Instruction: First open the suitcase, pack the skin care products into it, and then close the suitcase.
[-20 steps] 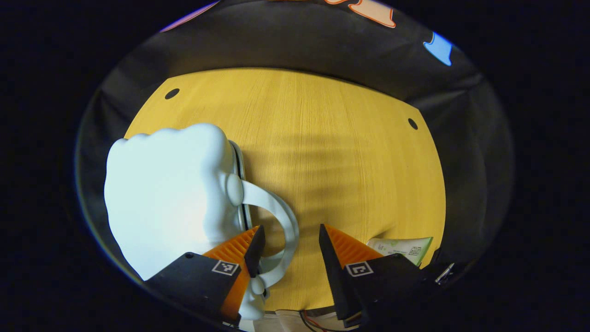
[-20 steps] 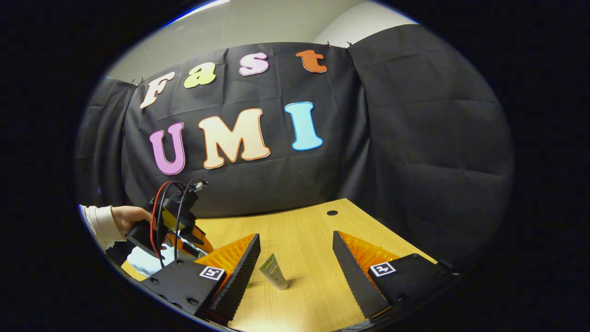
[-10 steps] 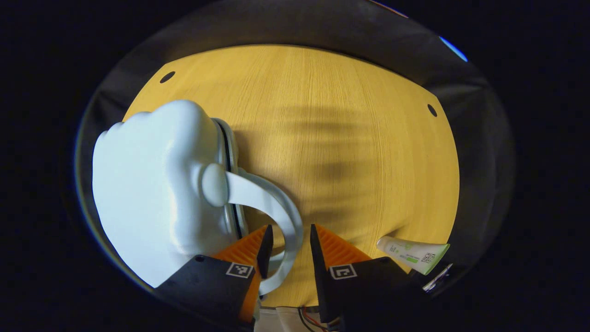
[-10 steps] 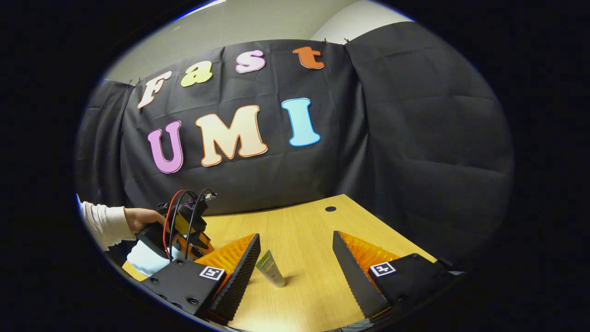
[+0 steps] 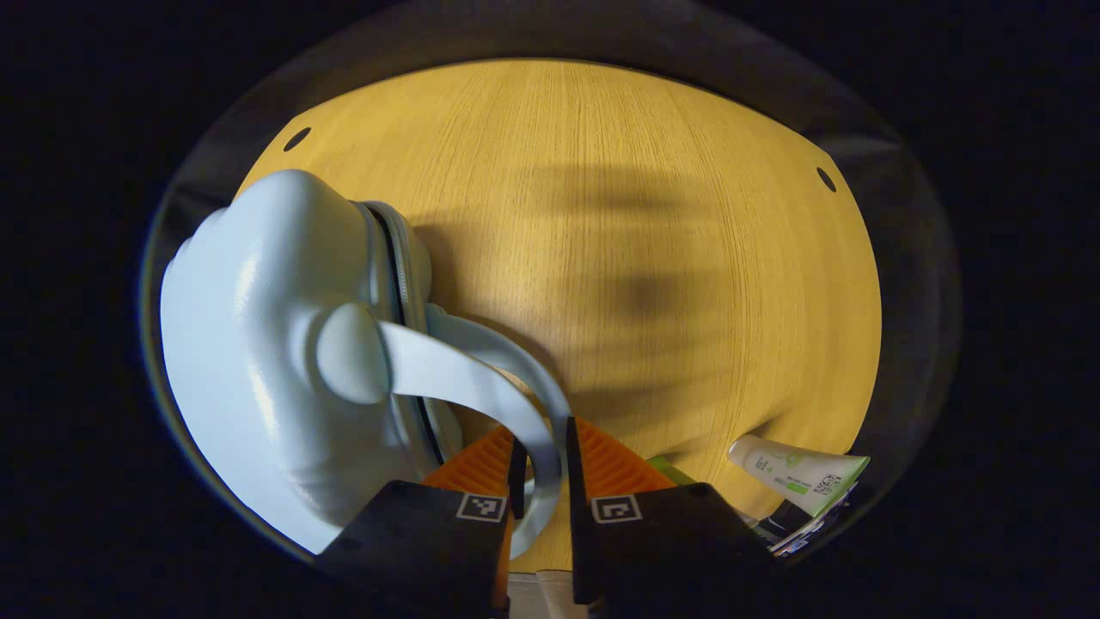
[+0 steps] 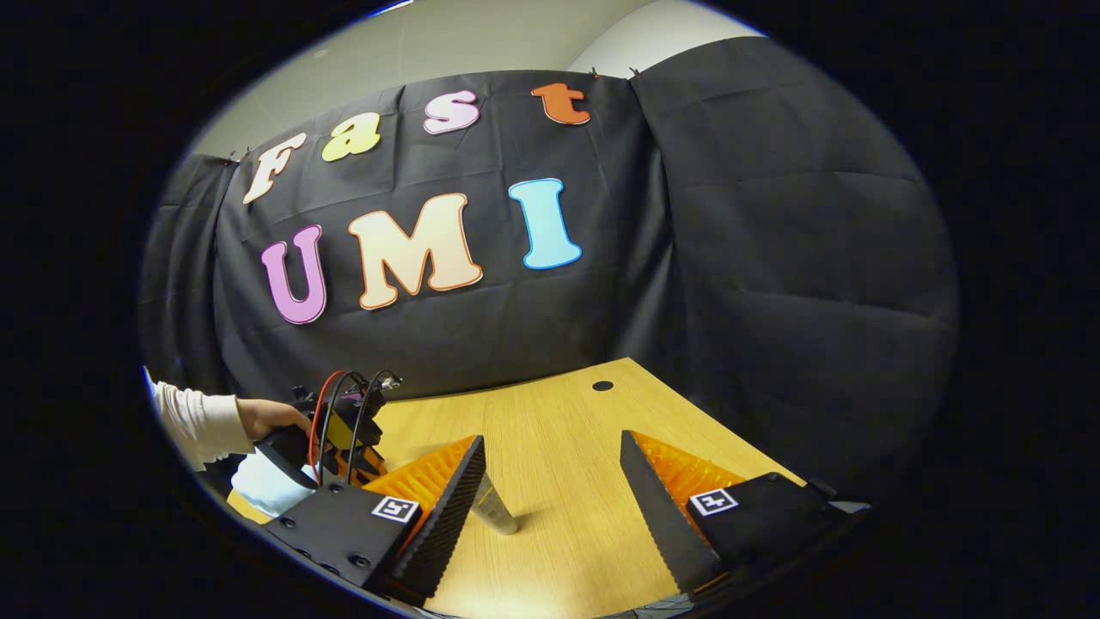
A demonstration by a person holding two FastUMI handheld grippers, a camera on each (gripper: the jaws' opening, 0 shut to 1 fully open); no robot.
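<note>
A pale blue hard-shell suitcase point(image 5: 266, 361) lies closed on the wooden table point(image 5: 619, 215), at the left of the left gripper view. Its curved handle point(image 5: 481, 387) arcs down between my left gripper's fingers, and my left gripper point(image 5: 541, 468) is shut on it. A white and green skin care tube point(image 5: 795, 474) lies on the table to the right. In the right gripper view my right gripper point(image 6: 552, 445) hangs open over the table, holding nothing. A tube point(image 6: 495, 509) lies beside its left finger. Farther left a hand point(image 6: 273, 417) holds the left gripper point(image 6: 337, 430) over the suitcase point(image 6: 266, 488).
The black cloth wall surrounds the table on the far and right sides. Small dark holes point(image 5: 296, 138) point(image 5: 826, 179) mark the table's far corners. A green edge point(image 5: 669, 468) peeks out beside my left gripper's right finger. A light sleeve point(image 6: 193, 421) reaches in from the left.
My left gripper has narrowed from open to shut around the suitcase handle, and the suitcase has tipped toward it. My right gripper has drifted slightly; the tube now sits closer to its left finger.
</note>
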